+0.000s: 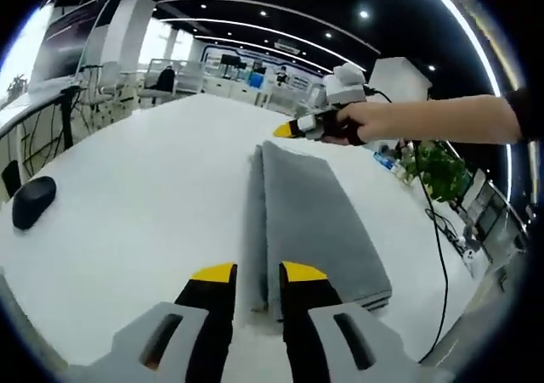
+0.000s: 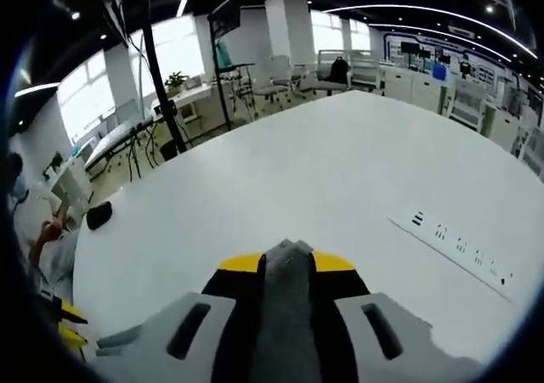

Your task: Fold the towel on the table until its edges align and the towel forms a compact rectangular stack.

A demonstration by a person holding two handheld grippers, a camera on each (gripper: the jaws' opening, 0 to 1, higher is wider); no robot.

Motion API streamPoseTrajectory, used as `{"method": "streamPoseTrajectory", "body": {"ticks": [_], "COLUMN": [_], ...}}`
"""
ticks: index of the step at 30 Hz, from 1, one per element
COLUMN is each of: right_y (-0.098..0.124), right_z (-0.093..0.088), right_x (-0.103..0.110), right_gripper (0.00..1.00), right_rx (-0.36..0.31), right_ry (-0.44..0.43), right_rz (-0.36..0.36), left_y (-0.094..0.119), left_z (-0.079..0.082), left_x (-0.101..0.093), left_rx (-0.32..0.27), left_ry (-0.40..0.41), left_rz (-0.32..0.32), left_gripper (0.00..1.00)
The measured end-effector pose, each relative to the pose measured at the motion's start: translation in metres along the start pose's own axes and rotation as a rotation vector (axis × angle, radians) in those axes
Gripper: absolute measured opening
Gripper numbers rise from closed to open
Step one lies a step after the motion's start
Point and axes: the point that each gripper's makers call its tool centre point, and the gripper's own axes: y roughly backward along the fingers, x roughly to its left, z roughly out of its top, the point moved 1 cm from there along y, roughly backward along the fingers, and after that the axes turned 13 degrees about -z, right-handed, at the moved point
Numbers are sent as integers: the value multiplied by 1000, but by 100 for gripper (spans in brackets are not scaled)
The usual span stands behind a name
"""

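Observation:
A grey towel (image 1: 314, 213) lies on the white table (image 1: 153, 205), folded into a long strip that runs away from me, with a lower layer showing along its left side. My left gripper (image 1: 257, 272) hovers at the strip's near end. Its yellow-tipped jaws stand apart, the towel's left edge lies in the gap, and white table shows beside it. My right gripper (image 1: 293, 129), held by a person's hand, sits at the strip's far end. In the right gripper view, grey towel fabric (image 2: 287, 298) fills the gap of my right gripper (image 2: 287, 260), which is shut on it.
A black mouse (image 1: 34, 200) lies on the table's left side and is also seen as the mouse (image 2: 99, 215). A potted plant (image 1: 442, 171) and a black cable (image 1: 442, 256) stand off the table's right edge. A marked strip (image 2: 459, 247) lies on the table. Office desks and chairs surround it.

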Motion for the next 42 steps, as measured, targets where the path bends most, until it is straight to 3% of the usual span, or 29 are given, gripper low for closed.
{"method": "streamPoseTrajectory", "body": {"ticks": [5, 10, 17, 29, 33, 42], "right_y": [10, 27, 53, 76, 86, 101], "right_z": [-12, -37, -65, -92, -100, -123], "right_x": [-16, -34, -41, -63, -66, -67], "right_gripper": [26, 30, 33, 34, 34, 35], "right_rx": [10, 39, 56, 78, 70, 83], "right_ry": [-16, -53, -92, -136, -204, -238], "right_rz": [-19, -42, -55, -90, -94, -94], "left_y": [-17, -42, -69, -85, -90, -102], "left_z": [11, 26, 40, 52, 52, 56], "left_x": [-3, -14, -16, -13, -12, 2], "left_rx": [13, 36, 63, 110, 122, 114], "left_ry": [-42, -129, -192, -270, -304, -277], "left_rz": [-36, -105, -143, -163, -175, -141], "left_gripper": [27, 34, 40, 43, 45, 46]}}
